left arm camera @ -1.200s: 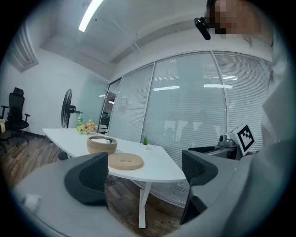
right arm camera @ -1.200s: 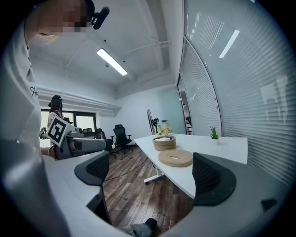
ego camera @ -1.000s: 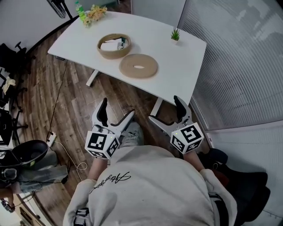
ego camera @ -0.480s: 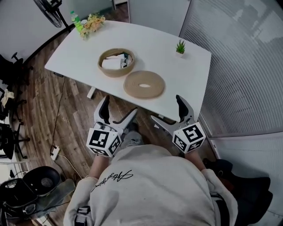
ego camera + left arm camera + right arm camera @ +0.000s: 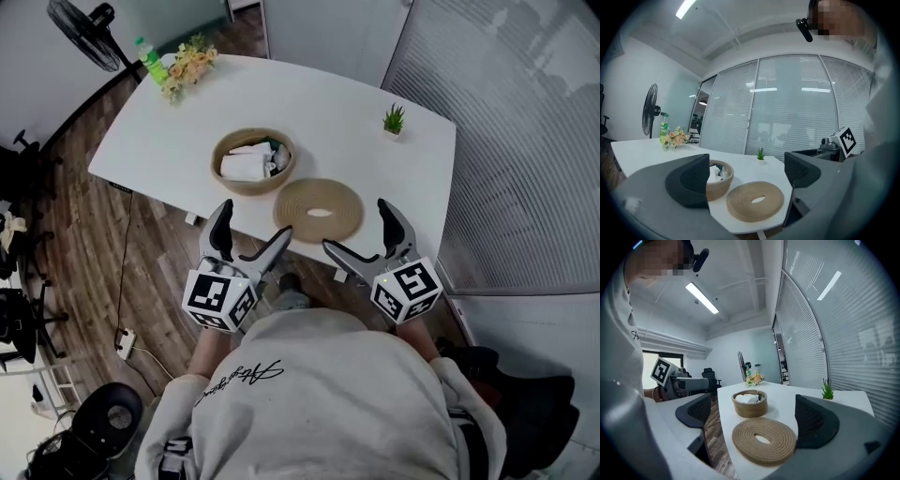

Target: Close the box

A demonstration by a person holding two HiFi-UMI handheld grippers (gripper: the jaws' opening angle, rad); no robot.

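Woven box [image 5: 251,161] sits uncovered near the desk's [image 5: 356,103] front edge; its lid [image 5: 318,210] lies flat just beside it. Left claw [image 5: 253,223] and right claw [image 5: 357,225]: both wide open, holding and touching nothing.

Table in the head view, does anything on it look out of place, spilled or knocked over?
Nothing spilled or toppled. The only oddity: the woven lid lies flat on the table beside the open basket, close to the near edge. The little plant stands upright.
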